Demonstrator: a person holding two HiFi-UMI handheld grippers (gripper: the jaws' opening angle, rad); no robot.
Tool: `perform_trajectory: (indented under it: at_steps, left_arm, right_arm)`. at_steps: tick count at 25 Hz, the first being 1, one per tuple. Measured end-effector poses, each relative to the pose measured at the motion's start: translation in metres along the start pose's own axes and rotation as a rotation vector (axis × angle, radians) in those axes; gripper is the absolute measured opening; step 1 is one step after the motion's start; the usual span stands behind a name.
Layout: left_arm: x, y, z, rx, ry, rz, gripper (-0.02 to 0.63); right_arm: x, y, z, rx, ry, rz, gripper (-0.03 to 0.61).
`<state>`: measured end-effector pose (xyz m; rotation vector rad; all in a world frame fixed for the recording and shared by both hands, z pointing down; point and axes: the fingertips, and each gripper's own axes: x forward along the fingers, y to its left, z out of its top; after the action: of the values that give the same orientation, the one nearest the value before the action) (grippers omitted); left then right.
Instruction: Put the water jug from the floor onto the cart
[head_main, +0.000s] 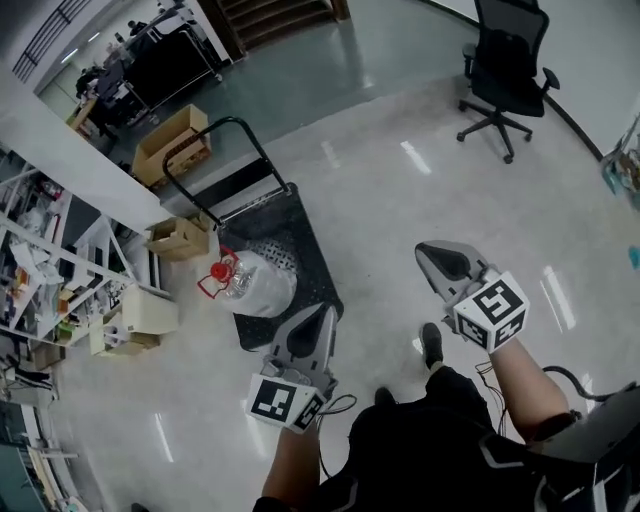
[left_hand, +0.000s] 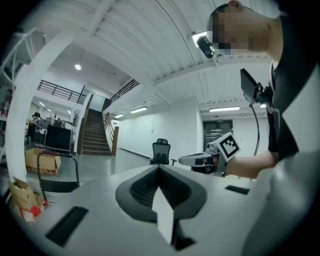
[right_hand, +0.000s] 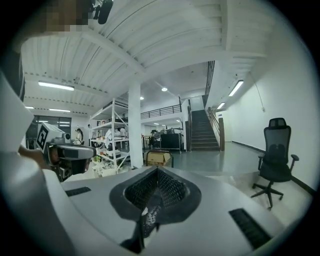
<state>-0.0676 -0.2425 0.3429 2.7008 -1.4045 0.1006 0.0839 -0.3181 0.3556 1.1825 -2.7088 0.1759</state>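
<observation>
Nearest to me are my two forearms, each with a grey two-jaw gripper that carries a cube with black and white square markers. The jaws of my left gripper (head_main: 327, 312) are closed together with nothing between them. The jaws of my right gripper (head_main: 430, 250) are closed together too, and they hold nothing. Both grippers point forward over the pale glossy floor (head_main: 400, 200), well apart from each other. My black shoe (head_main: 431, 345) stands on the floor between them.

Just in front of the left gripper is the black flat cart with a curved black tube handle (head_main: 300, 240). The clear plastic water jug with a red cap and red carry handle (head_main: 255, 282) lies on its side on the near end of the cart deck. Its cap is turned to the left edge of the deck.

Beside the cart on the left is a small open brown cardboard box (head_main: 180, 238), and a bigger open brown cardboard box (head_main: 172, 145) is behind the cart handle. White metal shelves (head_main: 40, 250) stand at the far left. A black office chair on wheels (head_main: 505, 75) stands far on the right.
</observation>
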Motion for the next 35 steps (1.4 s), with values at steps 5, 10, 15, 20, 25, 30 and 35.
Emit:
perform_trajectory:
  at_steps: [5, 10, 15, 20, 25, 30, 35]
  left_arm:
    - [-0.058, -0.007, 0.0, -0.053, -0.019, -0.022, 0.0]
    - [-0.093, -0.046, 0.012, -0.085, -0.045, -0.043, 0.0]
    - [-0.112, -0.096, 0.02, -0.04, -0.056, -0.037, -0.002]
    - [-0.124, -0.174, 0.022, -0.033, -0.041, 0.001, -0.001]
    - [-0.14, -0.256, -0.001, -0.06, -0.018, 0.066, 0.0]
    - [-0.169, -0.316, -0.013, -0.066, 0.011, 0.102, -0.001]
    - [-0.205, -0.352, -0.008, -0.059, 0.014, 0.11, 0.0]
  right_arm:
    - [-0.041, 0.06, -0.005, -0.006, 0.037, -0.036, 0.002]
    - [-0.084, 0.083, 0.004, -0.037, 0.036, -0.062, 0.002]
    - [-0.135, 0.09, -0.003, -0.04, 0.002, -0.039, 0.002]
    - [-0.205, 0.09, -0.026, -0.032, 0.003, 0.012, 0.002]
    - [-0.28, 0.086, -0.058, -0.042, 0.002, 0.065, 0.002]
    - [-0.336, 0.089, -0.073, -0.024, -0.003, 0.08, 0.002]
    - [-0.371, 0.107, -0.065, -0.026, -0.022, 0.077, 0.002]
